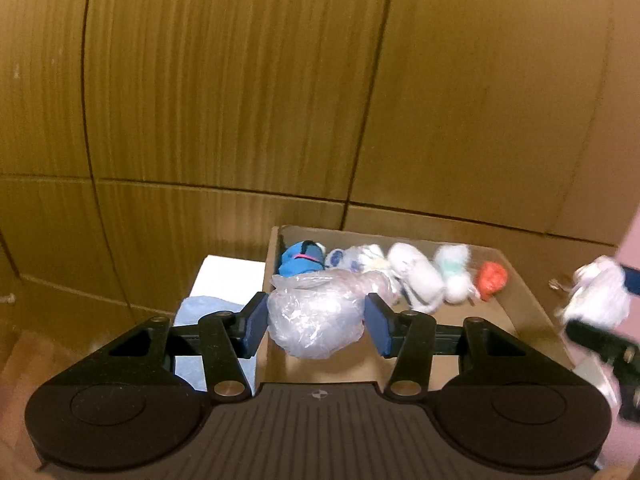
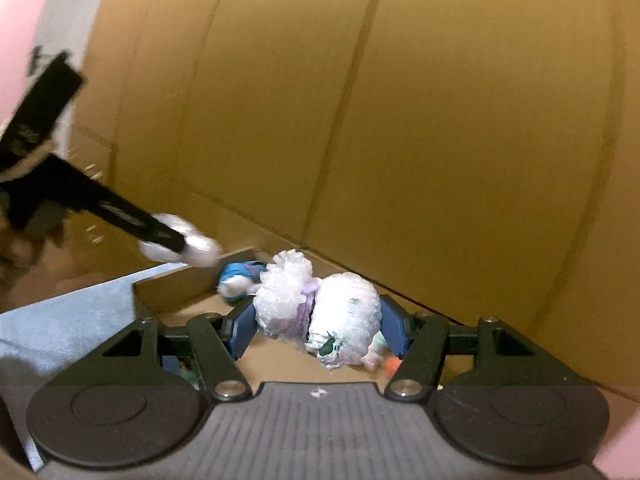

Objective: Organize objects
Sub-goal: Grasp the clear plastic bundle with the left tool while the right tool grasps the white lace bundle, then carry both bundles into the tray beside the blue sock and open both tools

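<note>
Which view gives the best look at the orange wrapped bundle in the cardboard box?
The left wrist view: the orange bundle lies in plain sight at the right end of the row in the cardboard box. In the right wrist view only a sliver shows, behind the bubble-wrapped bundle held by the right gripper.

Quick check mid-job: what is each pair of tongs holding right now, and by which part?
Left tongs: clear plastic-wrapped bundle, pinched across its sides. Right tongs: white bubble-wrapped bundle, gripped across its middle, over the cardboard box.
</note>
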